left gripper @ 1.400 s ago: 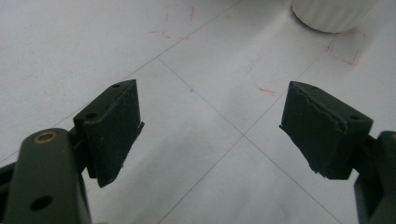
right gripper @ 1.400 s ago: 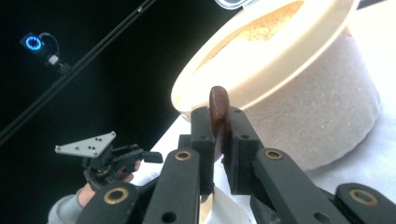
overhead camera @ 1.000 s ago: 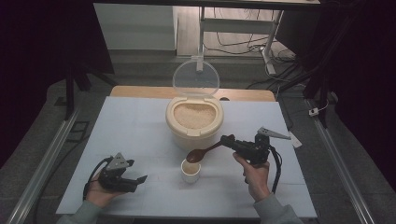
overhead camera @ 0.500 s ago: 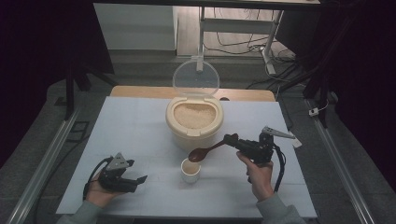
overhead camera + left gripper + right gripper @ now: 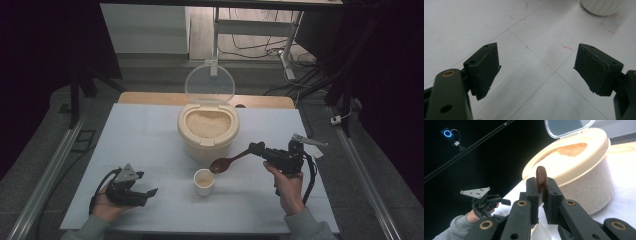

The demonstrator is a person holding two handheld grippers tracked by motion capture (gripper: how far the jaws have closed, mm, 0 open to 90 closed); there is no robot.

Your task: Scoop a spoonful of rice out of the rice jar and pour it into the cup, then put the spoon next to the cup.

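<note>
A cream container [image 5: 208, 125] full of pale grains stands mid-table with its clear lid [image 5: 210, 84] hinged up. In front of it sits a small white cup [image 5: 204, 181] with pale contents. My right gripper [image 5: 258, 148] is shut on the handle of a brown wooden spoon [image 5: 220, 164], whose bowl hangs just above and right of the cup. In the right gripper view the spoon [image 5: 541, 178] stands edge-on between the jaws of the gripper [image 5: 541, 192], with the container [image 5: 579, 170] behind. My left gripper [image 5: 146, 183] rests at the front left, open [image 5: 536, 70] and holding nothing.
The white table top [image 5: 150, 135] carries thin grid lines and red marks. The cup's base [image 5: 602, 5] shows at the top of the left gripper view. Metal rails run along both sides of the table, and cables and a stand lie on the floor behind.
My right gripper has carried the spoon a little up and to the right, so its bowl has left the spot over the cup. The left gripper has stayed still.
</note>
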